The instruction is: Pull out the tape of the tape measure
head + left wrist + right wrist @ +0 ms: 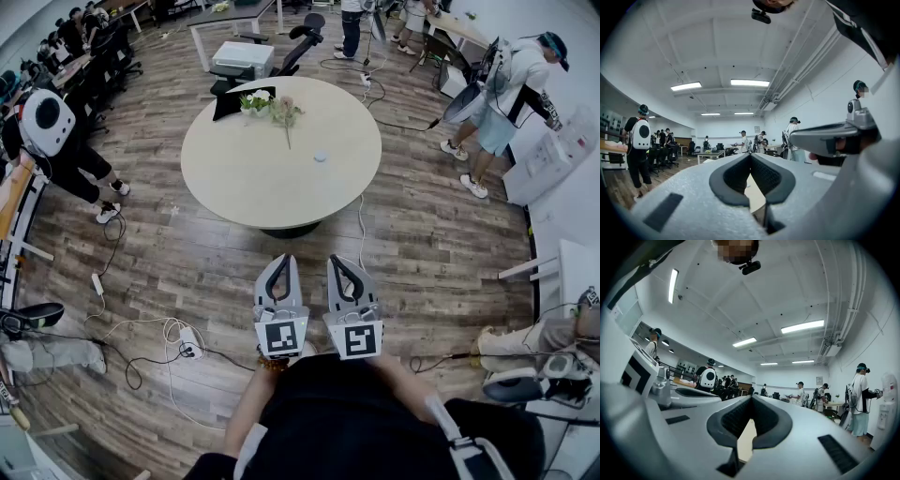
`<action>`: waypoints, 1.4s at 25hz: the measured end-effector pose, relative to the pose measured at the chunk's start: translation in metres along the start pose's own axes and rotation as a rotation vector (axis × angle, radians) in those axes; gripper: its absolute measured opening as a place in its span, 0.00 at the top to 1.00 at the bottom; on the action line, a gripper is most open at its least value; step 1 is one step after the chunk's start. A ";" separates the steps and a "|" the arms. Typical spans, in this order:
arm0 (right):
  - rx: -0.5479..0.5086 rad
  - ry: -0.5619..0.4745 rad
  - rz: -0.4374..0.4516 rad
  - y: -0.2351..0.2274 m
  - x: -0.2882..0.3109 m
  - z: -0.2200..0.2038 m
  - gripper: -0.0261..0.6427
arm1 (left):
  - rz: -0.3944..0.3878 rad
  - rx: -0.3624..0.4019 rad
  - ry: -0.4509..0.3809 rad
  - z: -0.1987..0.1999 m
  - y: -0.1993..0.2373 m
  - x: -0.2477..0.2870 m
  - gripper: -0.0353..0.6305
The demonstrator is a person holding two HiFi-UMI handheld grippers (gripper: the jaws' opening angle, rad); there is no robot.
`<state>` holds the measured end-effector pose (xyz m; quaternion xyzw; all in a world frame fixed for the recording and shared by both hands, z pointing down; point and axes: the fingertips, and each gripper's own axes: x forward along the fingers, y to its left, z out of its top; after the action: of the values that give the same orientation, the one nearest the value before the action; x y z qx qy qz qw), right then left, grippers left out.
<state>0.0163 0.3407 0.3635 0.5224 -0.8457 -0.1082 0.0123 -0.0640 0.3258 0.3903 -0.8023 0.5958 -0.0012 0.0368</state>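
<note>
Left gripper (280, 261) and right gripper (341, 261) are both closed, empty. The small white disc (320, 157) on the round table (234, 178), maybe the tape measure, seems light and slippery; hold its case

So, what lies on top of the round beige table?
A bunch of flowers with green leaves near the far edge, and a small pale round object nearer the middle, too small to identify.

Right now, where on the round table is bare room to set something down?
The round table is bare on its near half, from the front rim to the white disc. Its far edge is crowded: flowers and a dark object.
</note>
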 end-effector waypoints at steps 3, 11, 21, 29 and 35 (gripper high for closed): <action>-0.001 0.004 -0.015 -0.004 0.001 -0.004 0.96 | -0.006 0.003 -0.008 -0.004 0.000 0.005 0.94; 0.066 0.032 -0.017 -0.017 0.007 -0.016 0.96 | -0.033 0.034 -0.034 -0.005 -0.010 0.018 0.94; 0.123 0.061 -0.025 -0.045 0.023 -0.033 0.96 | -0.038 0.017 0.001 -0.018 -0.014 0.050 0.94; 0.141 0.092 0.008 -0.068 0.054 -0.034 0.96 | -0.015 0.000 0.021 -0.021 -0.009 0.084 0.94; 0.123 0.133 0.026 -0.086 0.069 -0.047 0.96 | -0.019 -0.003 0.045 -0.027 -0.011 0.103 0.94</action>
<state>0.0672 0.2346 0.3857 0.5174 -0.8547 -0.0210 0.0377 -0.0248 0.2294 0.4140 -0.8079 0.5886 -0.0189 0.0221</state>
